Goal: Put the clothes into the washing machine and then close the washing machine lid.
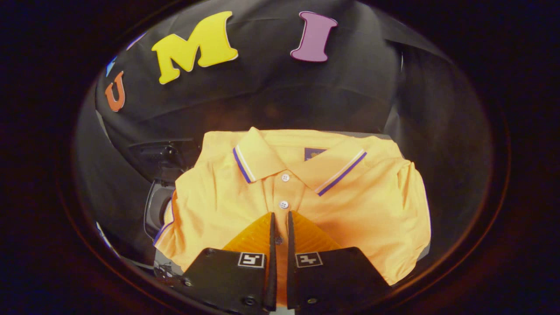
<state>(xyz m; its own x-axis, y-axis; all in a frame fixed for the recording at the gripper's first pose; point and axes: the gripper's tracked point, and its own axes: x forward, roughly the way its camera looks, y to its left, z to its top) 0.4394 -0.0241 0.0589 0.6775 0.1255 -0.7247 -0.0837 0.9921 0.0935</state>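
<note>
Gripper view: folded orange polo shirt point(306, 192) lying flat, collar pointing away from the tongs point(280, 238), toward the black cloth wall; long axis running from fingers to collar, in line with them. Button placket running straight down the middle into the narrow gap between the fingers. Collar trimmed with white and purple stripes; two white buttons visible ahead of the fingertips, a third button dimly seen in the gap. Tongs nearly closed over the shirt's lower front, fingers almost parallel, a thin strip of placket fabric between them; actual pinch on the cloth impossible to tell. Dark, glossy object point(159, 205) beside the shirt's sleeve edge, too dim to identify.
</note>
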